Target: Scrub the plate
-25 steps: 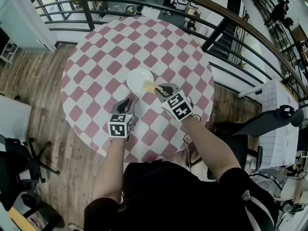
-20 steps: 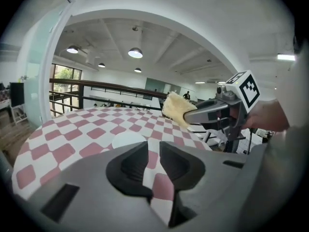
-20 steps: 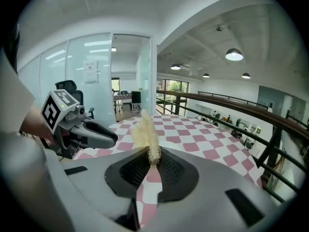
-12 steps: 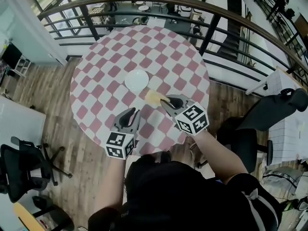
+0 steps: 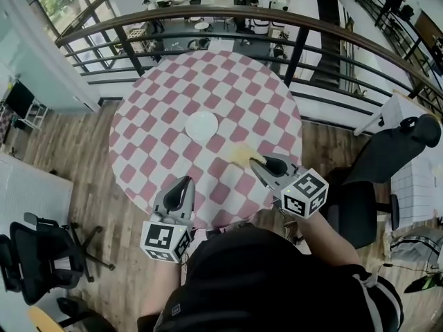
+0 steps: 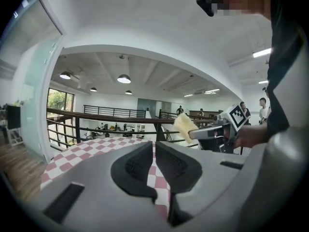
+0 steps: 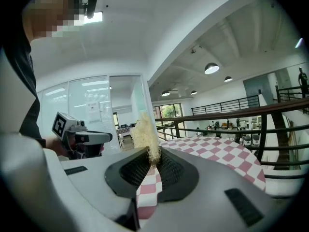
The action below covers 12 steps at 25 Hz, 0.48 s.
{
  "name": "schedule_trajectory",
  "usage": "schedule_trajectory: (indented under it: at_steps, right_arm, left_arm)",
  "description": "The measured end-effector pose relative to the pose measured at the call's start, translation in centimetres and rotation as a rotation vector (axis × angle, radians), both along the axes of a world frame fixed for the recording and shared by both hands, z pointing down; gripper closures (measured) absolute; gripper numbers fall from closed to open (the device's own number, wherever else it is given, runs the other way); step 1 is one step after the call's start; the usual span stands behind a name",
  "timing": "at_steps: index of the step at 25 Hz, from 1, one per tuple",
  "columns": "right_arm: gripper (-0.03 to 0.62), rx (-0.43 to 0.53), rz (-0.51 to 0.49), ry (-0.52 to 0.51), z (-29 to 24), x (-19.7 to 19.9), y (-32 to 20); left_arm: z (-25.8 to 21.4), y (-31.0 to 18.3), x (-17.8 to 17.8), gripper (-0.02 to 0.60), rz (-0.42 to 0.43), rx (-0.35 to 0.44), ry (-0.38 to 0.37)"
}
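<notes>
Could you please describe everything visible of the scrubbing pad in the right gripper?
The scrubbing pad is pale yellow and fibrous, frayed like loofah. The right gripper pinches its lower edge, jaws closed on it, so it sticks up beyond them. It is held in the air over the checkered table, touching nothing else.

A round table [image 5: 122,159] is carrying a red-and-white checked cloth [image 5: 256,109]. One white plate [image 5: 201,126] is lying flat on it, a little toward 12 o'clock from the centre.
</notes>
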State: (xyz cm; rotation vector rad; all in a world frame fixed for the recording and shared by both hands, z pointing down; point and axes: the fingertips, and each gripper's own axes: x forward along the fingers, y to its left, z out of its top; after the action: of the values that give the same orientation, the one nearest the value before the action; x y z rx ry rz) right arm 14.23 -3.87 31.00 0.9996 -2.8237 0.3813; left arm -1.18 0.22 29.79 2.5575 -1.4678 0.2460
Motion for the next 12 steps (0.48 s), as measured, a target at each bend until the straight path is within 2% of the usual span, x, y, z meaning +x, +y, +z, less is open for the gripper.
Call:
schedule_trajectory:
  at_steps: [2,7,12]
  right_arm:
    - [0.545,0.029,0.018,-0.027,-1.7,0.2,0.4]
    - [0.545,0.127,0.085,-0.073,-6.4,1.2,0.7]
    - [0.545,0.181,0.075,-0.080,-9.2,0.8,1.0]
  left_arm:
    - [-1.1,0.2,-1.3,0.563,-0.020,0.017,-0.008]
    - [-3.5,0.2,-3.3,0.572,-0.063,0.056,0.029]
    - [-5.5,0.3,-4.5,0.574,-0.092,0.097,0.022]
